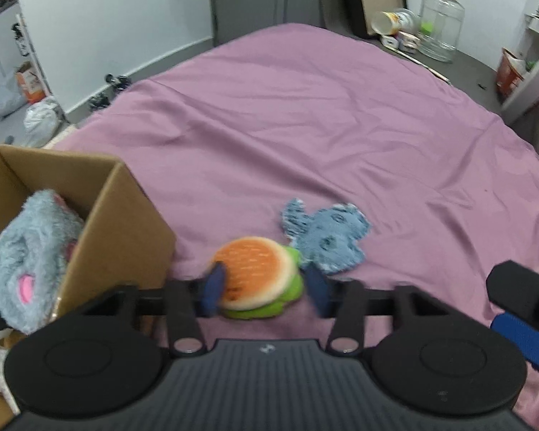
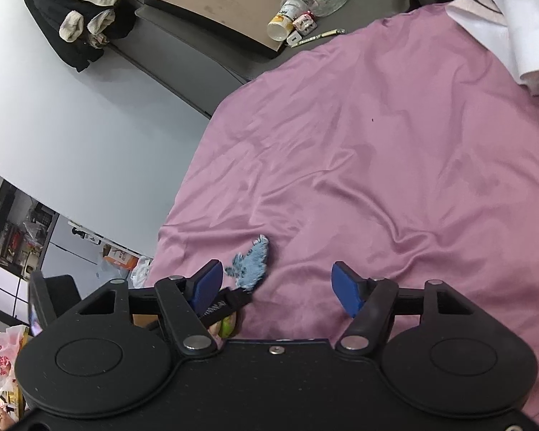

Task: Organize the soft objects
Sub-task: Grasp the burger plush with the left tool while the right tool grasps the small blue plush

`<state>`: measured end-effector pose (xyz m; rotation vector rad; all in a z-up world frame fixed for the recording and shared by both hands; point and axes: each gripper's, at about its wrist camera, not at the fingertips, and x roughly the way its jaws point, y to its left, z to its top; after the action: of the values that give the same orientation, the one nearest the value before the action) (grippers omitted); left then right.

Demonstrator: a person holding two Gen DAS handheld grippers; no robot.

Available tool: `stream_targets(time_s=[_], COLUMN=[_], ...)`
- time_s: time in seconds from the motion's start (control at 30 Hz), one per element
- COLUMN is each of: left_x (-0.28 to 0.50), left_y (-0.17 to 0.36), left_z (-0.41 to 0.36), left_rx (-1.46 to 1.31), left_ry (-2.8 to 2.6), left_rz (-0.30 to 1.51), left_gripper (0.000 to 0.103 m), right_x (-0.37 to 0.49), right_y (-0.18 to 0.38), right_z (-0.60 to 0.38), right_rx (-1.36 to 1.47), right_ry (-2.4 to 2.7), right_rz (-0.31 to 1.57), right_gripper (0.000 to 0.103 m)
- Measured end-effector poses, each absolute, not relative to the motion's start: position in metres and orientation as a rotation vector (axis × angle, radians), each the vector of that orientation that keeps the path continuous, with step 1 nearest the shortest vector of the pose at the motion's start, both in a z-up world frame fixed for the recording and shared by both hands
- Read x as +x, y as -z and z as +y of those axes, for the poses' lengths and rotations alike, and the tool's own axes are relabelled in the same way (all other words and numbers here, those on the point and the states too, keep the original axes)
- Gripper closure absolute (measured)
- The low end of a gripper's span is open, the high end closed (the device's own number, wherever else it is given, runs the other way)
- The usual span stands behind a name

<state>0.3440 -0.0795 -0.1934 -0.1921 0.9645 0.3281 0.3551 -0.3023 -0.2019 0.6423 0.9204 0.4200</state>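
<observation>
Your left gripper straddled the burger toy, jaws not yet pinching, just right of the box, likely its destination. Your right gripper hung wide, empty.

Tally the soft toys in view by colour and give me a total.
Grey: 1, the grey plush in the cardboard box
Orange and green: 1, the burger plush between the left gripper fingers
Blue: 1, the blue plush lying on the pink sheet
Total: 3
</observation>
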Motion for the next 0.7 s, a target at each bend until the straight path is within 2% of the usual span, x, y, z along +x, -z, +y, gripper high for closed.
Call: stream_targets(time_s=[0.07, 0.17, 0.27, 0.43, 0.7], left_x=[0.342, 0.337, 0.335, 0.327, 0.33], left_y=[0.19, 0.18, 0.173, 0.157, 0.139], left_z=[-0.078, -0.079, -0.074, -0.064, -0.054], left_rx=[-0.199, -0.189, -0.229, -0.291, -0.359], left_ry=[-0.319, -0.308, -0.295, -0.262, -0.213], left_rz=[0.95, 0.92, 0.903, 0.852, 0.777], left_gripper=[0.076, 0.082, 0.086, 0.091, 0.091], right_x=[0.358, 0.361, 0.369, 0.391, 0.398], right_y=[0.204, 0.208, 0.213, 0.23, 0.249], right_z=[-0.3, -0.298, -0.293, -0.285, -0.264], right_rx=[0.65, 0.669, 0.696, 0.781, 0.777], right_ry=[-0.425, -0.439, -0.45, -0.448, -0.477], right_rz=[0.922, 0.919, 0.918, 0.929, 0.983], right_gripper=[0.037, 0.037, 0.038, 0.052, 0.061])
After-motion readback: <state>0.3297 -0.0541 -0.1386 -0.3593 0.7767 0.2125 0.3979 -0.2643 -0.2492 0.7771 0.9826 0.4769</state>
